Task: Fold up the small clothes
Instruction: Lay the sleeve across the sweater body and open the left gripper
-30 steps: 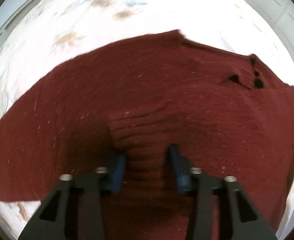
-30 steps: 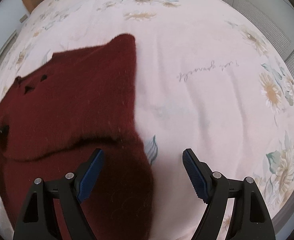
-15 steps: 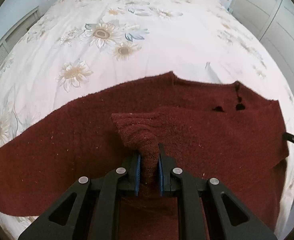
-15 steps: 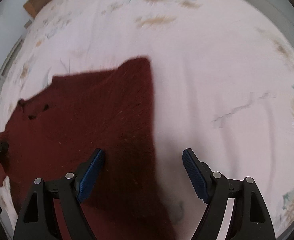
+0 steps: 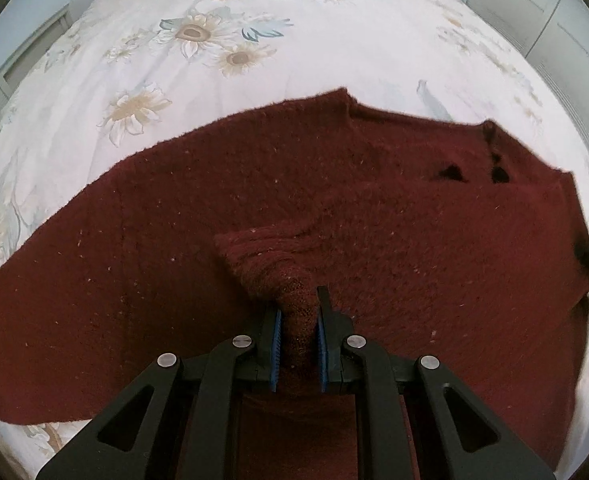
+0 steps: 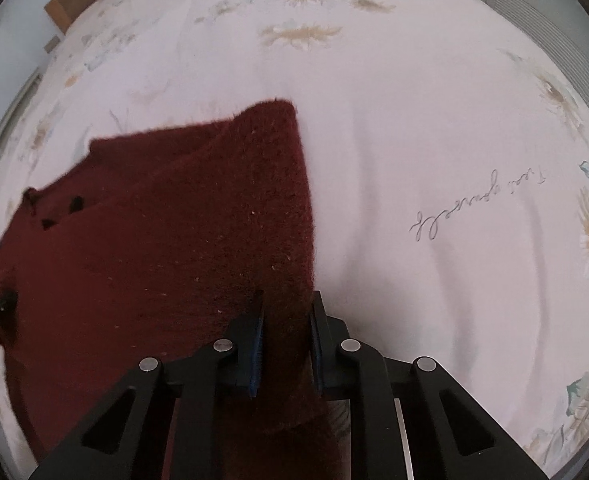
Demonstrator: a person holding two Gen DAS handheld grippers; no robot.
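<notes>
While the dark red knit garment [image 5: 374,208] lies mostly spread on the floral bedsheet [image 5: 294,40], the left wrist view shows the left gripper [image 5: 297,344] clenched on a bunched ribbed edge of it. Right wrist view: the right gripper [image 6: 284,344] is likewise clamped on the garment's [image 6: 154,240] right-hand border, beside bare bedsheet [image 6: 434,140]. Judged progress: both grasps are made, a flap is raised, but no neat fold is laid; folding mostly remains.

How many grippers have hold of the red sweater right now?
2. The left gripper pinches a bunched cuff of the red sweater near its middle; the right gripper clamps its right edge. The sweater lies on the floral bedsheet.
</notes>
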